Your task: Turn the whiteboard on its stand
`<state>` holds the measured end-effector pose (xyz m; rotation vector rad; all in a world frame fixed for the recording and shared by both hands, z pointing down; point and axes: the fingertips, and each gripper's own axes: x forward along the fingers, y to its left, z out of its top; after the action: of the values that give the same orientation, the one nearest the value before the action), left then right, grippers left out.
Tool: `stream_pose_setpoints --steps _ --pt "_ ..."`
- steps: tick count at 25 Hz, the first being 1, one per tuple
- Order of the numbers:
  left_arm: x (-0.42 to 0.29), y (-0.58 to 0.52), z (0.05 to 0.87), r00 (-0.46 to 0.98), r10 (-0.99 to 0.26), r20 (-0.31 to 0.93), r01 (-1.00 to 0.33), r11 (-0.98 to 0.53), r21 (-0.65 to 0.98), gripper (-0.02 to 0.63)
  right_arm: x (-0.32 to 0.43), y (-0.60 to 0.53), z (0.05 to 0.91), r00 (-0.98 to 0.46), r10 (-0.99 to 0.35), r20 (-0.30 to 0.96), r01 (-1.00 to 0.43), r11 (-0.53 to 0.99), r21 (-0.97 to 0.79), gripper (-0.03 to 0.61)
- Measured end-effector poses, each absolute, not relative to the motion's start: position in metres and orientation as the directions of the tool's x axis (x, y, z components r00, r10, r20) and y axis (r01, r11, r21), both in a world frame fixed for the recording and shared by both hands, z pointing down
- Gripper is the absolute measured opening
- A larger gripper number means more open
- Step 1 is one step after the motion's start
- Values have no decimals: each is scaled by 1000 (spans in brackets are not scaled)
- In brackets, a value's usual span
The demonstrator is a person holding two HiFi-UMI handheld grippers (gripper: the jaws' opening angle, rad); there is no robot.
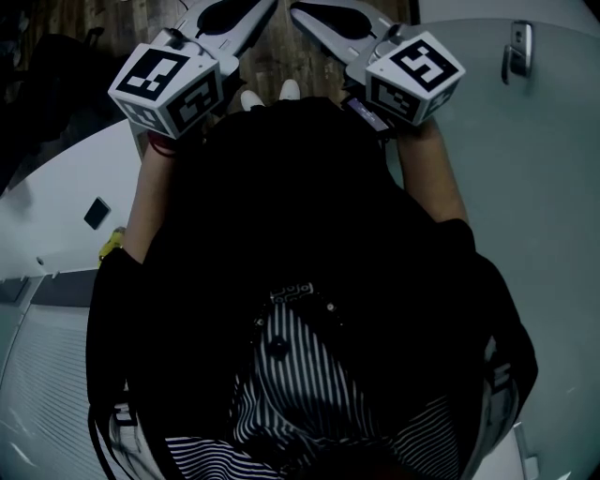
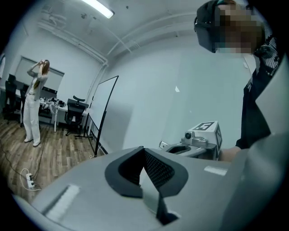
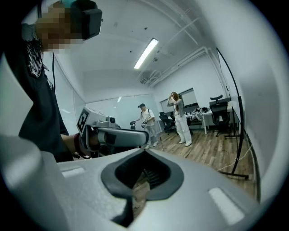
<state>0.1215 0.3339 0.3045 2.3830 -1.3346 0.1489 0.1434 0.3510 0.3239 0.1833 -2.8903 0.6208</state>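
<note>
Two tongs point up the head view from beside a black garment, the left tongs and the right tongs; each sits beyond its marker cube, and they angle toward each other over the wooden floor; a pale worktop at the left carries a small black object.

In the left gripper view the left tongs are closed, the dark pads meeting at the tip with nothing between them; well beyond them the whiteboard stands on the floor close to the pale wall; it is a tall white panel in a thin black frame on thin black legs, seen at a slant; left of it are an office chair and a person in white.

In the right gripper view the right tongs are likewise pressed together and empty; the whiteboard's black frame curves down the right side to a foot on the floor, well apart from the tongs.
</note>
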Motion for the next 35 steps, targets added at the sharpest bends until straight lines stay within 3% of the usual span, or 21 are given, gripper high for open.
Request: stream_pose_setpoints --steps 16,29,35 --pt "190 303 319 576 -742 343 -818 -520 247 -13 204 320 344 -987 -28 161 -98 889 -447 2" --pt "191 266 318 632 -713 302 -775 -576 261 -12 217 287 347 -978 -111 174 -179 878 -445 2" --pt "183 220 327 639 -690 339 -769 -588 251 -13 218 235 352 -974 -146 172 -210 864 -457 2"
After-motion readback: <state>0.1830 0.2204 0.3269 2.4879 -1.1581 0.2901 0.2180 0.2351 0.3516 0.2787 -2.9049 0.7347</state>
